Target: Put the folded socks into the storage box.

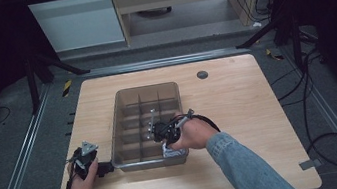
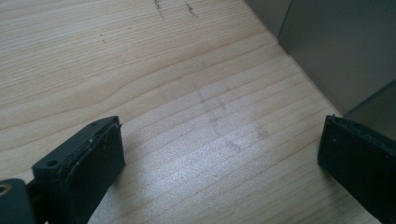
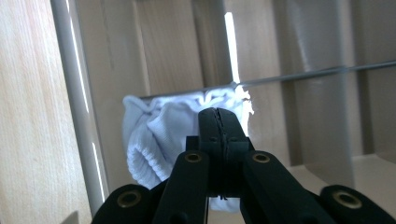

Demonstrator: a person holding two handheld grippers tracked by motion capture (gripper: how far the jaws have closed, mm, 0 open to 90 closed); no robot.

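Overhead view; two close (jaw-mounted) views

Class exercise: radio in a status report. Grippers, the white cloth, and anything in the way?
Left gripper open, over bare table beside the bin. Right gripper shut, over the white cloth in a near bin compartment; grip on it unclear. Dividers close around it.

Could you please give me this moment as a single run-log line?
right tongs: shut, over white sock in clear divided bin | left tongs: open, nothing between, beside bin on wooden table
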